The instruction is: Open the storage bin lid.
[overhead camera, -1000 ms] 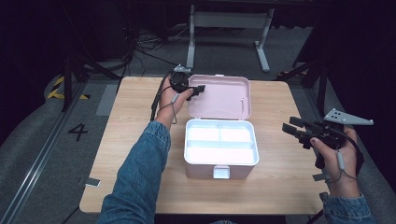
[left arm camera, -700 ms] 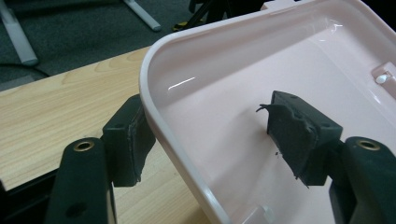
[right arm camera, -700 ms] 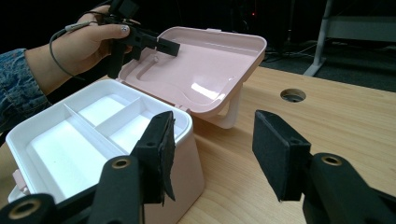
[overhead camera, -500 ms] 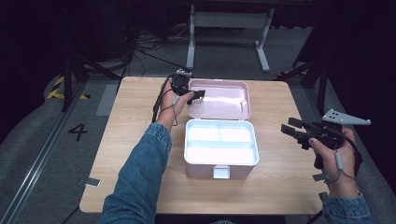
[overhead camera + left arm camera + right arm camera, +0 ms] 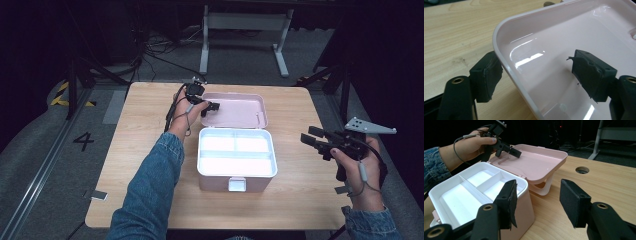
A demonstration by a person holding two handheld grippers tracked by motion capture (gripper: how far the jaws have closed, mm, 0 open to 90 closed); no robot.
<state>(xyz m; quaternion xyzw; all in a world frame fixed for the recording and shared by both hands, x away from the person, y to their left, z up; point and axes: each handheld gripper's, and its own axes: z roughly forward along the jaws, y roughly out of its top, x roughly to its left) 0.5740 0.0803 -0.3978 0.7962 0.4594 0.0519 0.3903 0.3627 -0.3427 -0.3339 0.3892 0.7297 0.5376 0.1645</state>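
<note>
Light wood worktop (image 5: 145, 115), rounded corners, round cable hole (image 5: 582, 170) near far edge. Grey carpet floor (image 5: 45, 150) around, numeral "4" (image 5: 83, 141) marked left, yellow-black hazard tape (image 5: 62, 95) beyond. White metal frame (image 5: 245, 22) behind worktop. Black stands, loose cables (image 5: 155, 50) on floor. Surroundings dark; light falls mainly on worktop.
</note>
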